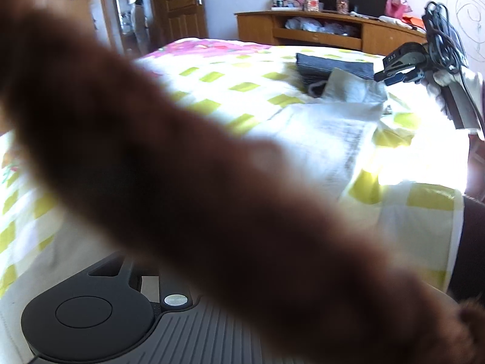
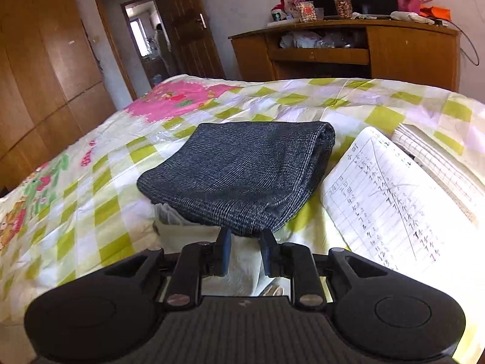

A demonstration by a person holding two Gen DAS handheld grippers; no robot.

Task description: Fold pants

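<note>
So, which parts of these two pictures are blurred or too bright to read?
Left wrist view: a big brown out-of-focus shape very near the lens hides the left claw, and sunlight washes out the bedsheet at right. Right wrist view: sharp on the folded grey pants; the handwritten paper glares white toward the lower right; fisheye bends the wardrobe.

One folded pants [image 2: 239,173] lies on one bed [image 2: 91,200]. Beside it are two paper sheets [image 2: 391,200]. Two jars [image 2: 342,7] stand on one cabinet [image 2: 412,48].

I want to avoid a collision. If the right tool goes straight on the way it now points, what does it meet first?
Most likely the folded grey pants on the bed: their near edge lies just past the right tool, whose fingers stand apart with nothing between them.
</note>
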